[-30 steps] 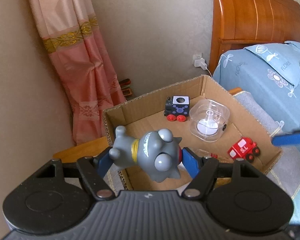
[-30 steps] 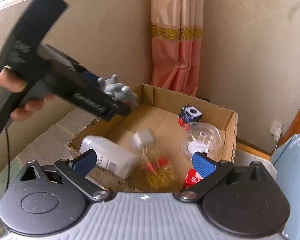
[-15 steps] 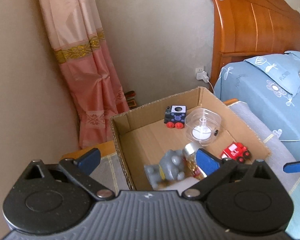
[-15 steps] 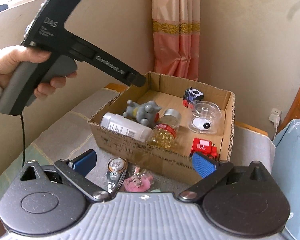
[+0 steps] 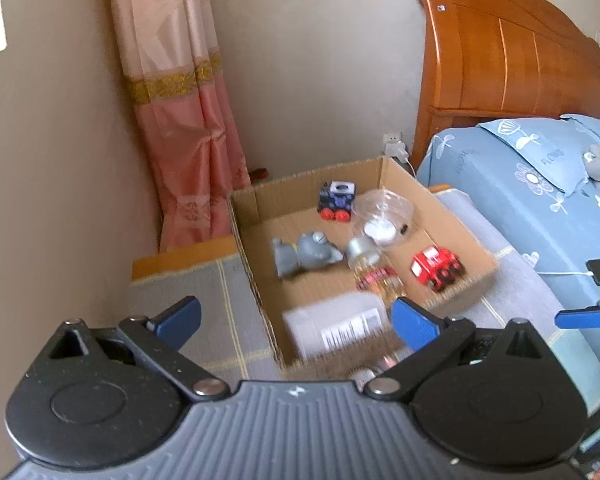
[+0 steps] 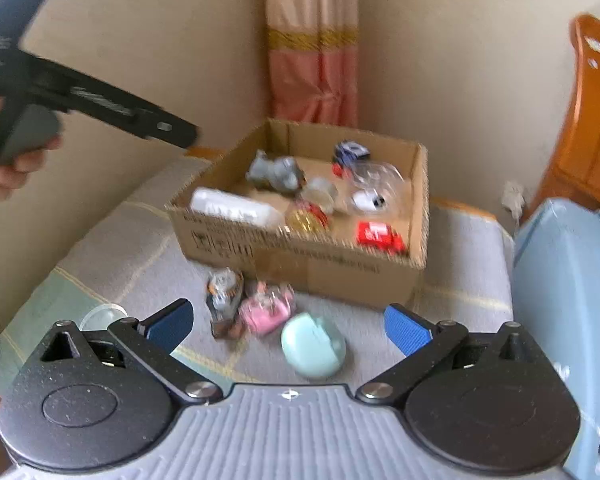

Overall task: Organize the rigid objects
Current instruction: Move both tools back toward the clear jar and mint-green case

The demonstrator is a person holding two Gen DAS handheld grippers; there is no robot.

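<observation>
Both hand-held grippers stand released with nothing between their pads: the left hand-held gripper hangs over the near wall of the cardboard box, the right hand-held gripper just behind the things not yet boxed. Straight ahead of the right one, almost between its fingers, lies a mint-green oval case; it looks like smooth hard plastic, light and probably slippery, so I would take it across its narrow waist, squarely. Just beyond it, toward the box, sit a pink toy and a small brown figure, blurred, perhaps bagged, and light too. A clear round piece lies off the left finger. Inside the box rest a grey figurine, a white bottle, a capsule jar, a red car, a blue engine and a clear container. All stand on a grey checked cloth over the tabletop, with a blue bed to the right and a pink curtain in the corner.
</observation>
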